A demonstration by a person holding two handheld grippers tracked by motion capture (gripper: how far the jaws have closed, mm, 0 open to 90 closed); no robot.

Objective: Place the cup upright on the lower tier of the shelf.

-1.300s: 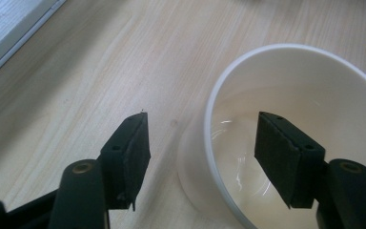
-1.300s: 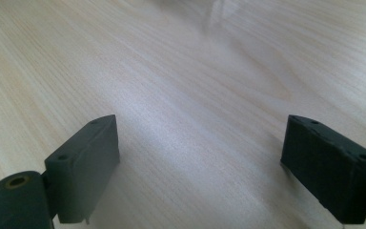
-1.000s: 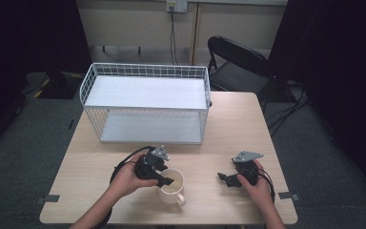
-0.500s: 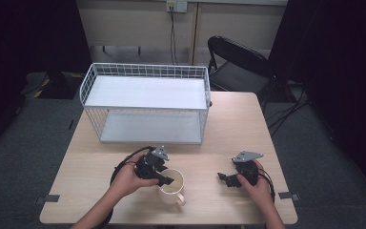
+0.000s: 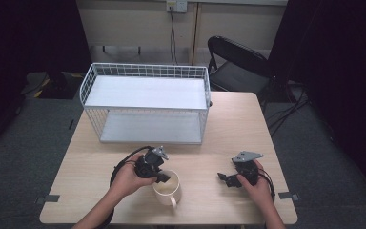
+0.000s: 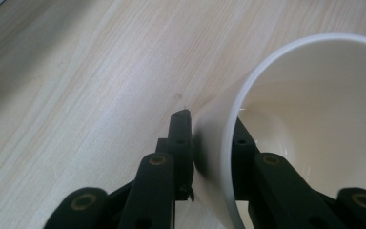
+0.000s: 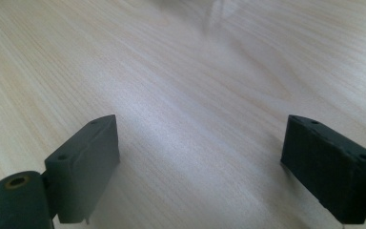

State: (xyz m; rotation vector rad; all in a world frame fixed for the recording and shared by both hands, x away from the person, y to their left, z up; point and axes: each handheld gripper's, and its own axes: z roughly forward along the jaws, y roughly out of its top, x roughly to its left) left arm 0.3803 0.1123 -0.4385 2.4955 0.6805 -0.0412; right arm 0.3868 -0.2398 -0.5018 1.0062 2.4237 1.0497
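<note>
The table (image 5: 228, 124) is lit evenly from above in the high view, while the room around it is left in deep darkness. Soft, short shadows are cast beneath the wire basket (image 5: 145, 102). In the left gripper view the mug (image 6: 310, 129) is rendered bright, its near wall blurred and its rim slightly washed out. In the right gripper view a pale sheen is spread across the wood, and the far edge is thrown out of focus.
</note>
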